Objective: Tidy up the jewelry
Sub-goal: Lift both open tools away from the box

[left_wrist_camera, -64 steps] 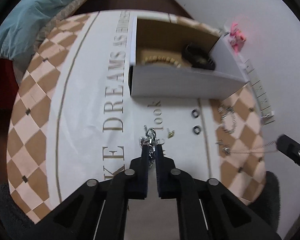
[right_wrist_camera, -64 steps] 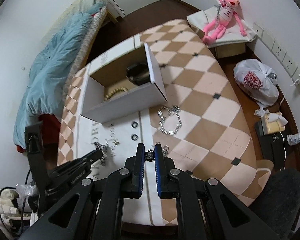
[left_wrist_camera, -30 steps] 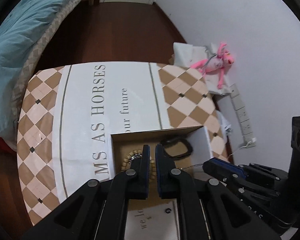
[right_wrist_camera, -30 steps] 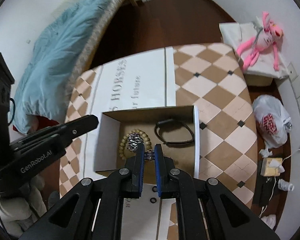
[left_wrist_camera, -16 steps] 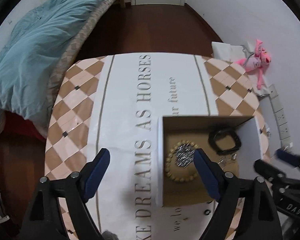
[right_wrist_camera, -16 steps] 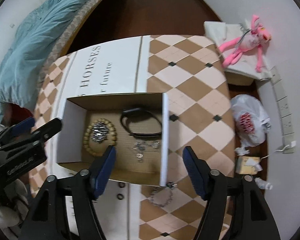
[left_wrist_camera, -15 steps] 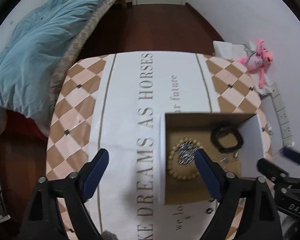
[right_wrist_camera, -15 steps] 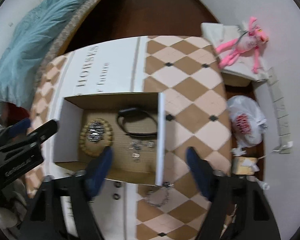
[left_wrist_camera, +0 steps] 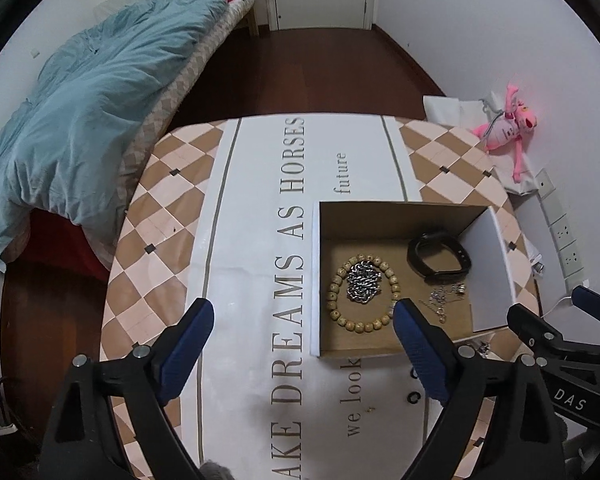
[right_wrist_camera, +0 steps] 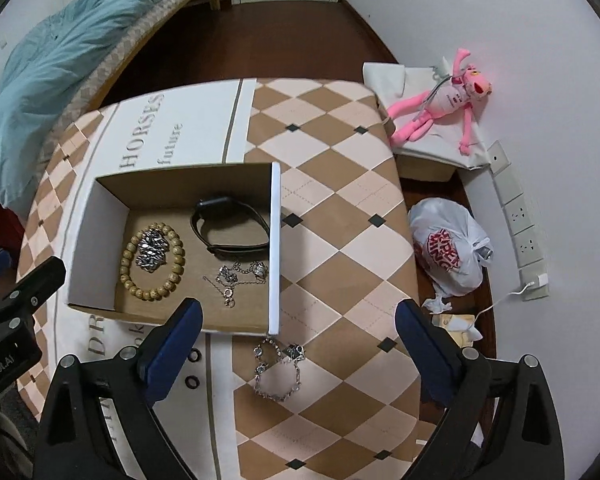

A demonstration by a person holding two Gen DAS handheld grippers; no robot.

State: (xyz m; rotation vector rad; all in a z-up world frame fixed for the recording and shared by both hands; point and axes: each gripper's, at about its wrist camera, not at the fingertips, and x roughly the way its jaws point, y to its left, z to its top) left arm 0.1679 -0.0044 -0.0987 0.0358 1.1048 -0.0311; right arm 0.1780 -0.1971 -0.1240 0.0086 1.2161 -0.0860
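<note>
1. Hovering above the open white cardboard box (right_wrist_camera: 275, 248), the left gripper (left_wrist_camera: 304, 332) and right gripper (right_wrist_camera: 298, 332) both stand spread wide, holding nothing.
2. Inside the box lie a tan wooden bead bracelet (right_wrist_camera: 152, 256) ringing a heap of silver chain (right_wrist_camera: 151, 250), a black wristband (right_wrist_camera: 230, 226) and a thin silver necklace (right_wrist_camera: 236, 278).
3. Outside, just beside the box's near wall, a silver charm bracelet (right_wrist_camera: 278, 370) and two small black rings (right_wrist_camera: 192, 368) rest on the checked tablecloth (right_wrist_camera: 340, 240).
4. The next pickup likely calls for lowering the right gripper squarely over the charm bracelet, closing on a link cluster, not a stray strand, and lifting clear of the wall.
</note>
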